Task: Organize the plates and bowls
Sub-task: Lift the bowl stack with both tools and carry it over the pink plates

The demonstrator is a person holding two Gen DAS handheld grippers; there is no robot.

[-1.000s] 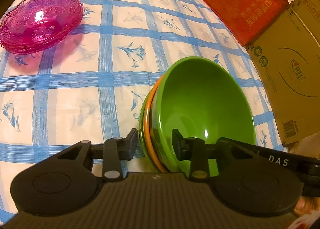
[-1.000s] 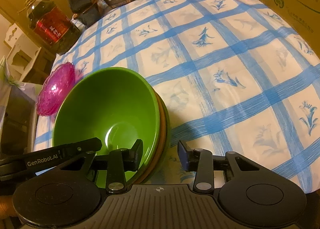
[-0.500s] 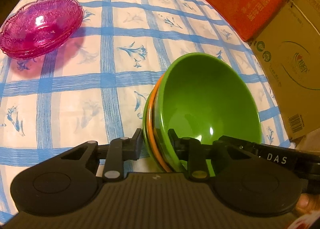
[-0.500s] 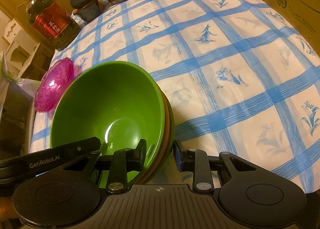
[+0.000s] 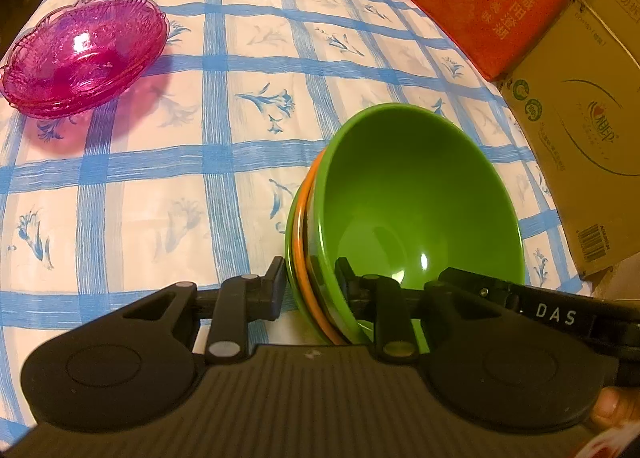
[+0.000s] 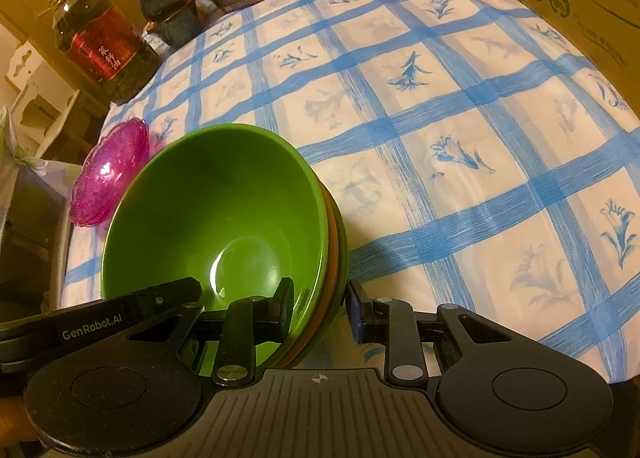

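both hand-held grippers clamp the stacked bowls [image 5: 416, 193] by opposite rims: left hand-held gripper [image 5: 310, 284] on one side, right hand-held gripper [image 6: 320, 304] on the other. green bowl nested over orange and green ones, tilted above the table [image 5: 200, 137]. jaws stood wider a second ago.

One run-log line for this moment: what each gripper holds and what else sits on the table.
left gripper: shut on bowl stack rim | right gripper: shut on opposite rim | pink glass dishes: untouched, far left on tablecloth
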